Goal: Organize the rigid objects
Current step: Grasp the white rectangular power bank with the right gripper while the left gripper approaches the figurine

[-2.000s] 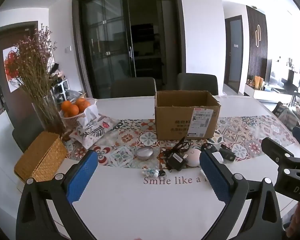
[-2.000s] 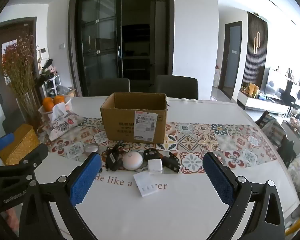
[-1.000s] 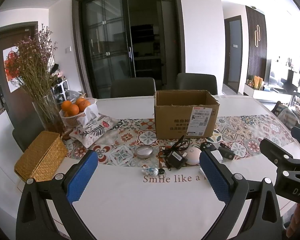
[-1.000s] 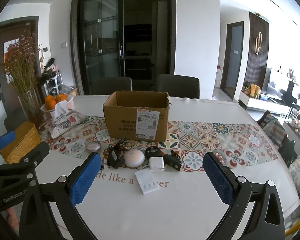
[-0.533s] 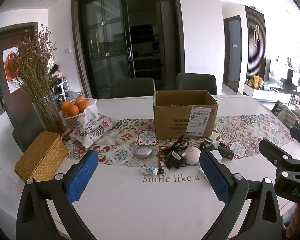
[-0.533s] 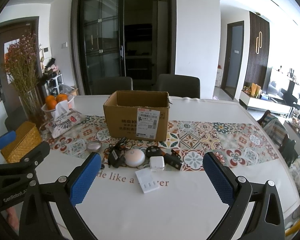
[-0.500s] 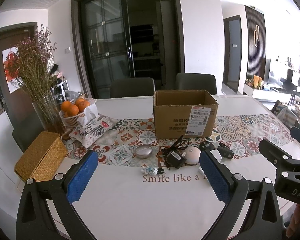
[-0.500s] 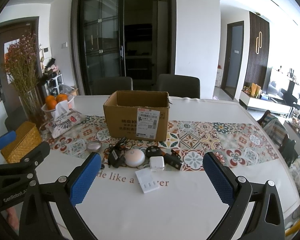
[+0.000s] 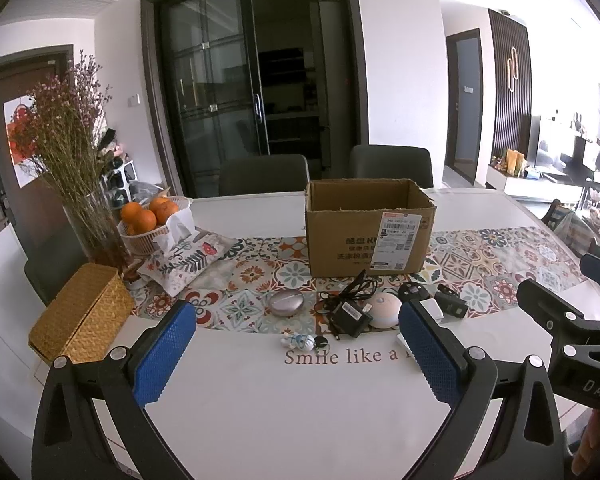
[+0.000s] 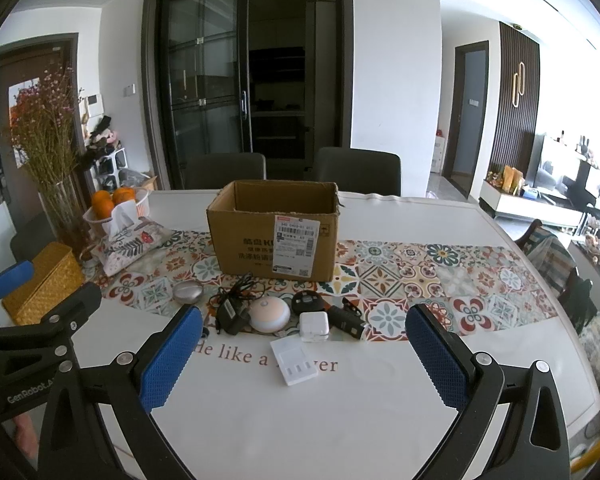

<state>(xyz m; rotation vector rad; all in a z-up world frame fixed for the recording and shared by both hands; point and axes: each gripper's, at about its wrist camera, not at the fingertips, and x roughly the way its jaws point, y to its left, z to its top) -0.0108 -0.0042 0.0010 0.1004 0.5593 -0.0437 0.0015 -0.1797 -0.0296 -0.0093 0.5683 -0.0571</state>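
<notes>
Both tools hang above the near edge of the table (image 10: 380, 420), nothing held: the left gripper (image 9: 296, 354) has its blue pads spread wide, and the right gripper (image 10: 304, 354) is just as wide. The rigid bits lie in a row at 12 o'clock from both, in front of the open cardboard box (image 10: 274, 232): a silver puck (image 10: 187, 292), a black adapter (image 10: 231, 314) with its tangled cord, a round white lamp (image 10: 270, 314), a white cube charger (image 10: 314, 327), a black car plug (image 10: 348, 320) and a flat white case (image 10: 296, 362) nearest the right tool. A tiny figurine (image 9: 298, 341) sits at the left tool's 12 o'clock.

To start well, I'd take the flat case first: come down with the jaws astride its short sides, close squarely, lift clear, then carry it over the box rim before letting go.

Readable writing: "Smile like a" on the table, "GenRobot" on the left tool's body, "DAS" on the right one. The box's shipping label is too small to read
</notes>
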